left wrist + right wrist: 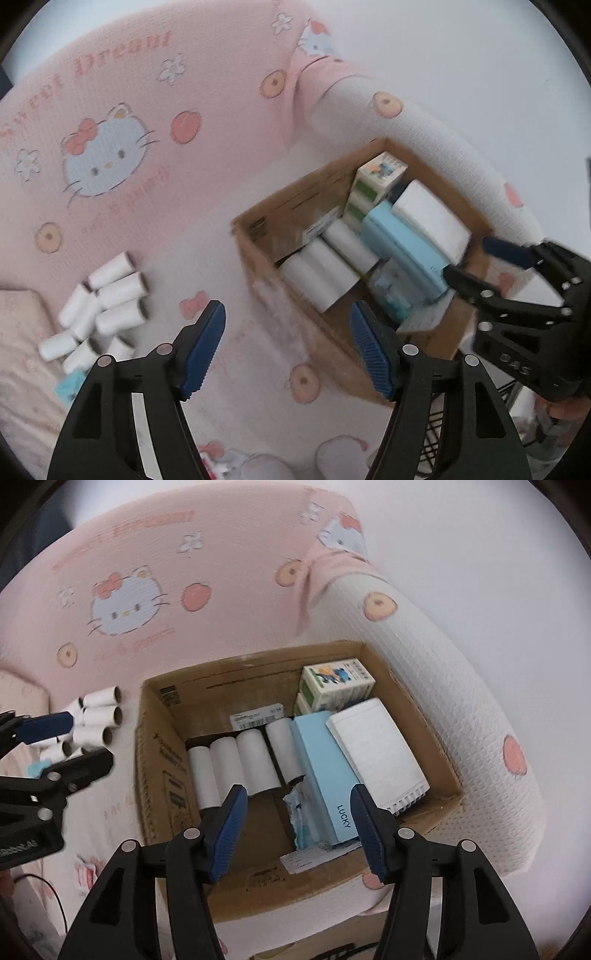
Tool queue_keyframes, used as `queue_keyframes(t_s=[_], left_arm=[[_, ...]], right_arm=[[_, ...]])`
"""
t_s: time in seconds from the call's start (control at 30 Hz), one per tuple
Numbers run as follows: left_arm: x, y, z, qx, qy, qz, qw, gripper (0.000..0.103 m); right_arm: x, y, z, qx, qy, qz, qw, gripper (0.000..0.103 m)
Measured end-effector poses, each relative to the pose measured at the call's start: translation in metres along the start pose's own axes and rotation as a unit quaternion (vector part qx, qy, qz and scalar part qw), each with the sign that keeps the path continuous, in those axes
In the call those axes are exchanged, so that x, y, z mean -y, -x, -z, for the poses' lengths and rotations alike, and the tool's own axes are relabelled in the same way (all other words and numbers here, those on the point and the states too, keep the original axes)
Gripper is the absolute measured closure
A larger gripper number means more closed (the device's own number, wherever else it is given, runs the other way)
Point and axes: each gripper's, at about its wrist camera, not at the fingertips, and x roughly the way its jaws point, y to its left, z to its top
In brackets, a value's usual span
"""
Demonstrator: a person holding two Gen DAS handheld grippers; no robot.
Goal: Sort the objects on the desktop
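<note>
**Sorting partly done: four rolls boxed, a heap of rolls left outside**

Surface is a pink-and-white cartoon-print cover, seemingly a sofa or bed; no table visible. An open cardboard box sits on it against a padded white edge.

Box contents, right wrist view: four white rolls lie side by side in a row along the left part of the floor. To their right, a light-blue box marked LUCKY stands on its long edge, with a white spiral notebook leaning next to it. Small printed cartons are stacked in the far right corner. A crumpled blue-and-white packet lies near the blue box's base. A loose label slip lies at the near wall.

Outside the box, to its left: a heap of loose white rolls, roughly nine or ten; exact count unclear because they overlap.

Left gripper: jaws spread wide, nothing between them, hovering over the cover between the heap and the box. Right gripper: jaws spread, empty, above the near part of the box.

Judgement: the box section is orderly and looks settled. The heap is the main remainder, so well under half of the rolls are stowed. Free floor space near the front of the box looks limited.
</note>
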Motion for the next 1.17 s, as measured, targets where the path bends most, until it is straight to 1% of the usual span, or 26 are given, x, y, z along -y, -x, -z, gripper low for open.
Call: queue_keyframes(t_s=[0.03,0.07,0.13,0.27,0.37,0.4,0.43,0.47,0.53,0.6,0.63,0.77,0.93,1.0,1.03,1.17], left_arm=[[0.002,0.001,0.002,0.004,-0.008,-0.024,0.9997,0.03],[0.004,0.004,0.005,0.012,-0.019,-0.06,0.9979,0.03],[0.008,0.009,0.007,0.024,-0.033,-0.094,0.9947,0.03],[0.009,0.013,0.007,0.03,-0.036,-0.079,0.9958,0.03],[0.013,0.016,0.006,0.036,-0.044,-0.074,0.9957,0.03],[0.015,0.017,0.006,0.039,-0.047,-0.072,0.9955,0.03],[0.018,0.019,0.007,0.047,-0.054,-0.069,0.995,0.03],[0.021,0.021,0.007,0.055,-0.058,-0.065,0.9947,0.03],[0.025,0.024,0.007,0.064,-0.063,-0.05,0.9947,0.03],[0.029,0.026,0.007,0.068,-0.066,-0.034,0.9949,0.03],[0.031,0.026,0.007,0.069,-0.068,-0.031,0.9948,0.03],[0.034,0.028,0.007,0.071,-0.072,-0.057,0.9932,0.03],[0.028,0.028,0.006,0.076,-0.061,-0.068,0.9929,0.029],[0.029,0.029,0.007,0.083,-0.068,-0.074,0.9915,0.029],[0.031,0.029,0.008,0.087,-0.073,-0.072,0.9909,0.029],[0.036,0.033,0.008,0.088,-0.081,-0.039,0.9921,0.029]], right_arm=[[-0.004,0.003,0.001,0.003,0.009,-0.002,1.0,0.047],[-0.006,0.004,0.001,0.004,0.015,-0.003,1.0,0.046],[-0.009,0.004,0.002,0.001,0.023,-0.001,1.0,0.046],[-0.013,0.005,0.005,-0.007,0.029,0.017,0.999,0.045],[-0.018,0.012,0.009,-0.007,0.047,0.042,0.998,0.045],[-0.02,0.015,0.011,-0.006,0.053,0.047,0.997,0.042],[-0.022,0.018,0.013,-0.005,0.06,0.049,0.997,0.038],[-0.023,0.019,0.014,-0.006,0.065,0.05,0.997,0.036],[-0.026,0.021,0.017,-0.006,0.075,0.052,0.996,0.036],[-0.028,0.023,0.017,-0.003,0.081,0.043,0.996,0.036],[-0.028,0.023,0.017,-0.002,0.082,0.04,0.996,0.036],[-0.03,0.023,0.016,-0.001,0.088,0.041,0.995,0.036],[-0.029,0.024,0.016,0.004,0.084,0.039,0.996,0.036],[-0.029,0.025,0.017,0.007,0.084,0.037,0.996,0.036],[-0.029,0.026,0.017,0.008,0.083,0.037,0.996,0.036],[-0.029,0.027,0.018,0.009,0.083,0.045,0.995,0.036]])
